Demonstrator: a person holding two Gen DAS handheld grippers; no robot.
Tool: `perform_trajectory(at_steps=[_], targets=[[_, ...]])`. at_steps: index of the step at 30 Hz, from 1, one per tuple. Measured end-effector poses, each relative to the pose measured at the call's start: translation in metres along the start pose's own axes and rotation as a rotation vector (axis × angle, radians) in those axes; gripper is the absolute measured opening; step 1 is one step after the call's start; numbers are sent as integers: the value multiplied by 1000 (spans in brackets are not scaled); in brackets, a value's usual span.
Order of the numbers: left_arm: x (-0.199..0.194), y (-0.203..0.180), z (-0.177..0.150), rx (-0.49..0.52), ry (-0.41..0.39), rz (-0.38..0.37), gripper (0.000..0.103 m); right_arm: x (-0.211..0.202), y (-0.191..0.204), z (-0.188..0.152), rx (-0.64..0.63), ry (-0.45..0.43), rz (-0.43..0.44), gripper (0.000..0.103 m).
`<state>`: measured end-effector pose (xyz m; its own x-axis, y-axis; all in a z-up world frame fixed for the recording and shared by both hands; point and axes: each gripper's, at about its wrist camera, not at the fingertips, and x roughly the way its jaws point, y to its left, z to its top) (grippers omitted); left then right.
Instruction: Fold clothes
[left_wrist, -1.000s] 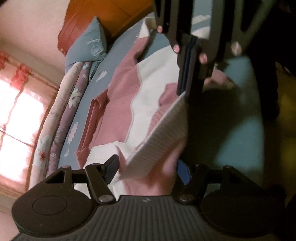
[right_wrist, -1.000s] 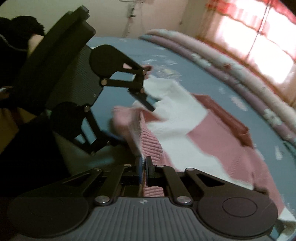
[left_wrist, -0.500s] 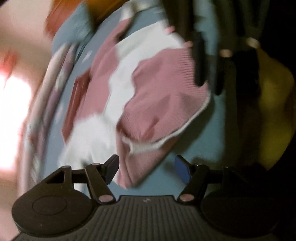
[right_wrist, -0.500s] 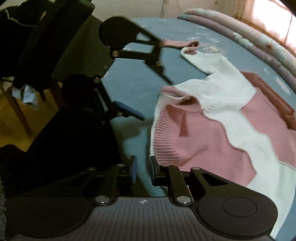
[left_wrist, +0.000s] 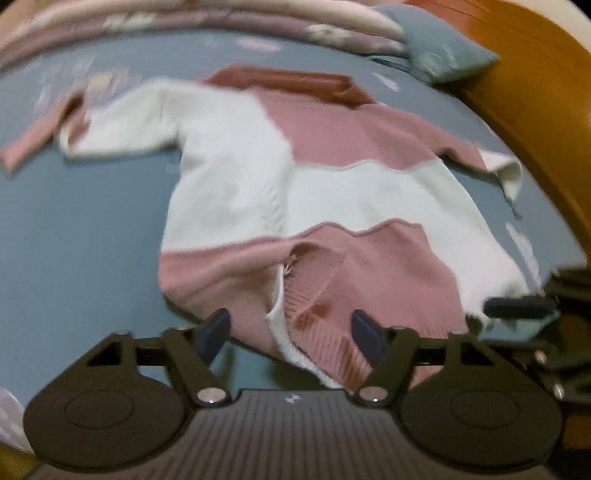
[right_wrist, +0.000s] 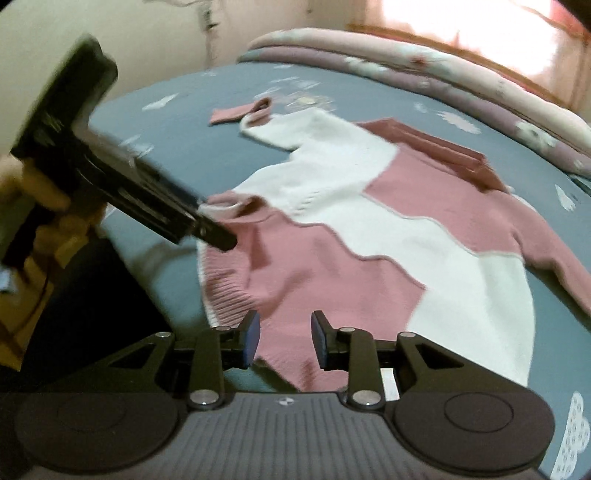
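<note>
Left wrist view: the pink-and-white sweater (left_wrist: 295, 192) lies spread on the blue bed (left_wrist: 81, 229), its rumpled hem between and just ahead of the left gripper (left_wrist: 290, 328), whose fingers (left_wrist: 214, 328) stand apart and have just been closing in, pressing on nothing. Right wrist view shows the right gripper (right_wrist: 284, 338) with fingers apart, having just been opening; the hem's pink corner sits between them, unclamped. Beyond the fingers lie a loose sleeve, rolled quilts (right_wrist: 424, 70) and a small pillow (left_wrist: 439, 55) by the wooden headboard (left_wrist: 524, 85). Judged from here, the bunched, doubled-over hem could be caught through only one layer, or with a wrinkle trapped, making a crooked fold; pulling unevenly could drag the sweater across the bed.
</note>
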<state>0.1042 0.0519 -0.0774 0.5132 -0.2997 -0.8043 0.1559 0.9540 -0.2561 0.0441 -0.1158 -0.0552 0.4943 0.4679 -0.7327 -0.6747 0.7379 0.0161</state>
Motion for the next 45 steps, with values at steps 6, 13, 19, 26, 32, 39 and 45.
perform_trajectory(at_steps=[6,13,19,26,32,39,45], targets=[[6,8,-1,-83,15,-5,10,-5,-17,-14,26,-20,-32,45],[-30,16,-10,-110,-58,51,4,-8,-36,-27,76,-24,-62,46],[-46,44,-37,-220,-27,76,6,-9,-65,-42,165,7,-104,47],[-52,64,-47,-285,-14,34,19,-21,-103,-61,309,14,-189,53],[-75,77,-14,-318,-165,-15,37,-25,-109,-63,358,-6,-216,53],[-98,72,8,-264,-291,-36,54,-21,-107,-61,337,-4,-239,55],[-58,69,4,-227,-161,49,53,-23,-130,-68,429,0,-278,55]])
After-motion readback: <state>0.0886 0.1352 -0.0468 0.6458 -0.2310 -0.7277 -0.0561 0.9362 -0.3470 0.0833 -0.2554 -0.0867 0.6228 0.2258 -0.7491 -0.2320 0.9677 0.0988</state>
